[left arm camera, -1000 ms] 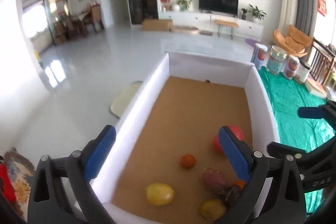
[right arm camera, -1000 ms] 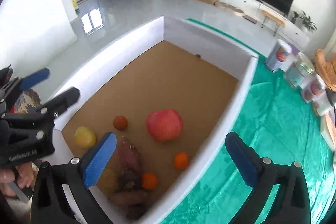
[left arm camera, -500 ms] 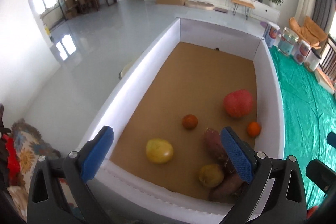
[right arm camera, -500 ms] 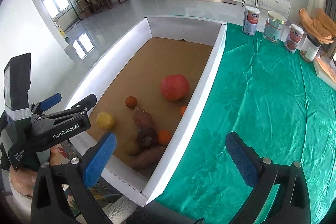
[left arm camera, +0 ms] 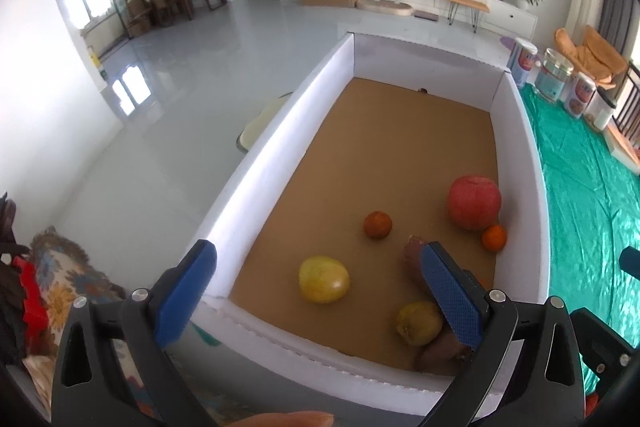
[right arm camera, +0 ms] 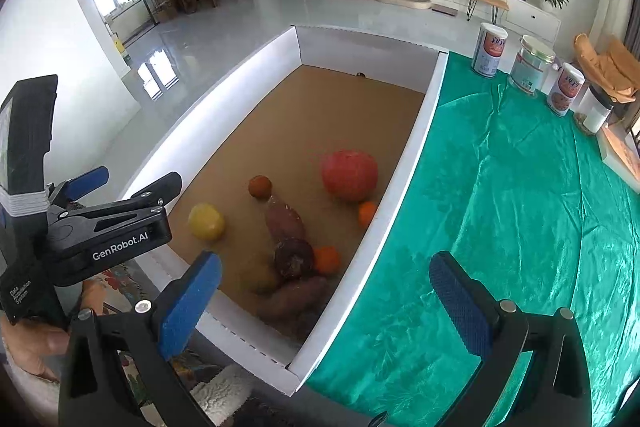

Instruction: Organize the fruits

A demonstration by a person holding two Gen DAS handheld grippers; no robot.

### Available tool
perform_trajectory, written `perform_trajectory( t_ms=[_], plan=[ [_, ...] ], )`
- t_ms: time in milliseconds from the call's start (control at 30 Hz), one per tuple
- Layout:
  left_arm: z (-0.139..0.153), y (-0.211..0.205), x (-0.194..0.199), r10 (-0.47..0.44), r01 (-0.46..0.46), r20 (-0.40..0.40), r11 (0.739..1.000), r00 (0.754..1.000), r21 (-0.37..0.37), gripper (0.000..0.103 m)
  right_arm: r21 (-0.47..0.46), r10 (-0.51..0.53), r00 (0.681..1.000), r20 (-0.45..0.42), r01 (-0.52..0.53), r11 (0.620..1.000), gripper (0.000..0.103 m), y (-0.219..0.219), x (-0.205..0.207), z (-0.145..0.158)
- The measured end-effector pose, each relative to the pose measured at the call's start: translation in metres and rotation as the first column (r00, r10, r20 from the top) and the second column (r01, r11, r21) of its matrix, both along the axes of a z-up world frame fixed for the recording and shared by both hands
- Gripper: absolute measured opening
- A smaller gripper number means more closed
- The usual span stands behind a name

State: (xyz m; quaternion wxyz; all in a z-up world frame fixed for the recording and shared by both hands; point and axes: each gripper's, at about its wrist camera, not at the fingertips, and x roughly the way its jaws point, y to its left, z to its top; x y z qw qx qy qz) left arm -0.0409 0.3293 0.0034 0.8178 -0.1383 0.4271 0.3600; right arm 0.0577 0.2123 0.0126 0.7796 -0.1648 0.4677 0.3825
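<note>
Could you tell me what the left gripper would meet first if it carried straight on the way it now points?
Probably the yellow fruit on the brown floor of the white box. The open left gripper frames that fruit between its fingers, with nothing visible in between, though depth is hard to judge.

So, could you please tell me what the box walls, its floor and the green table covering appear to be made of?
Box walls: probably white foam board, matte, with thick cut edges and a scored near rim. Box floor: apparently brown cardboard, flat and dull. Green covering: seemingly a shiny fabric like satin or velvet; it wrinkles and catches highlights.
</note>
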Motion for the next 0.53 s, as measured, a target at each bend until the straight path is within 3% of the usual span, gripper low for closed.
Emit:
perform_trajectory(
  t_ms=[267,433,533],
  plan=[
    [0.007,-0.002,-0.007,-0.012,0.012,-0.008,1.0,1.0,0.022,0.102,-0.008,-0.029,0.999,-0.014,0.029,1.0,0.103,0.002,0.004,-0.003],
    [0.006,0.0,-0.01,-0.02,0.02,0.003,1.0,1.0,-0.001,0.102,-0.016,-0.021,1.0,-0.017,0.021,1.0,0.103,0.006,0.001,-0.007],
    [0.007,-0.002,-0.012,-0.018,0.018,0.005,0.999,1.0,0.026,0.102,-0.018,-0.015,1.0,-0.027,0.015,1.0,0.103,0.01,0.0,-0.011]
  ],
)
